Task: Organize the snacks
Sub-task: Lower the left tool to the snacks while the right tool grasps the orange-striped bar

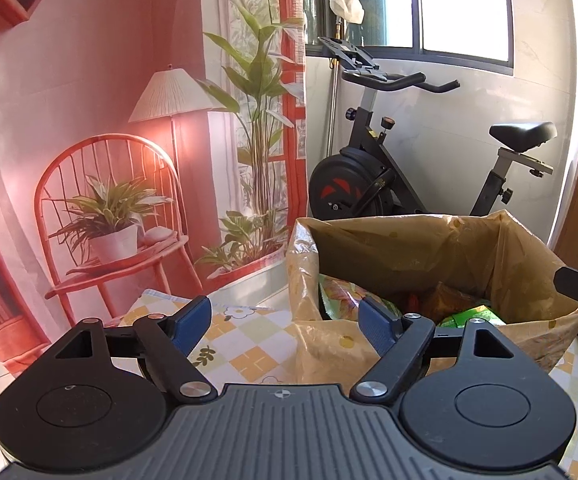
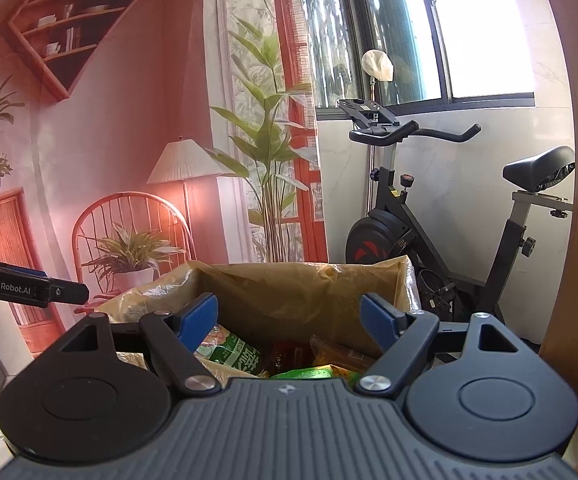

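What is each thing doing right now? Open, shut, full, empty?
left gripper: open, holding nothing
right gripper: open, holding nothing, above the bag
yellow bag: mouth open, standing on the table
snack packets: lying inside the bag
checked tablecloth: spread under the bag

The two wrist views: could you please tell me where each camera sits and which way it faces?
Left wrist: on the left gripper, open and empty, looking over the checked tablecloth at the bag's left side; the right gripper's tip shows at the right edge.
Right wrist: on the right gripper, open and empty, looking into the bag at the snack packets; the left gripper shows at left.
Shared: bag, exercise bike, printed backdrop.
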Demonstrator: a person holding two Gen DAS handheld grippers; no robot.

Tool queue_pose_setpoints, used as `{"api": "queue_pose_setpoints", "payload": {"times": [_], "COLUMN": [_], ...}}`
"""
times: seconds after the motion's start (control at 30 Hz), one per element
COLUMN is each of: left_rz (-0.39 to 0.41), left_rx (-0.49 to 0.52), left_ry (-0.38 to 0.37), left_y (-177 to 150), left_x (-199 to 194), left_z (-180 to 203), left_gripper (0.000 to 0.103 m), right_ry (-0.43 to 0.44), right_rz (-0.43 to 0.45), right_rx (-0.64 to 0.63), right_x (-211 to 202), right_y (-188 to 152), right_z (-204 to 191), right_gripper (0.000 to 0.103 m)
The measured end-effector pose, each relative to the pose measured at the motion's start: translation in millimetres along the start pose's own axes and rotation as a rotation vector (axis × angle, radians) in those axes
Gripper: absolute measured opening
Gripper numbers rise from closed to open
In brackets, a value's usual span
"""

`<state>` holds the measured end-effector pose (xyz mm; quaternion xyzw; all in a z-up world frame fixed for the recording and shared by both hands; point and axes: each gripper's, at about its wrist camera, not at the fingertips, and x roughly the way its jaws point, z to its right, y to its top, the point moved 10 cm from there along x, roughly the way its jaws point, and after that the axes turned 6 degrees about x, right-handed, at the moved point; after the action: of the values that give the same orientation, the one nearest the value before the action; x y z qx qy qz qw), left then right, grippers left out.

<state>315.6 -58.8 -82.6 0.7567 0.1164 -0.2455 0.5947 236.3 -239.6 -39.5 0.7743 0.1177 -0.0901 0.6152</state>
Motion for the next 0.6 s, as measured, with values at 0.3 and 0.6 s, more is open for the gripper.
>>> {"api": "queue_pose_setpoints", "payload": {"times": [0.3, 0.6], "left_rz": [-0.06, -0.156], "left_rx": [0.024, 0.014], "left_ry": [0.126, 0.115], "left_y": [-44, -102], "left_x": [-20, 7], "left_z": [-69, -75], "left_gripper": [0.085, 0.085], "right_ry": [-0.11, -0.193], "right_rz": [-0.007, -0.248], "right_rx": [0.117, 0.15], "right_x": [-42, -30], "right_y": [-54, -160], "right_z": [40, 54], "right_gripper": [0.082, 0.074]}}
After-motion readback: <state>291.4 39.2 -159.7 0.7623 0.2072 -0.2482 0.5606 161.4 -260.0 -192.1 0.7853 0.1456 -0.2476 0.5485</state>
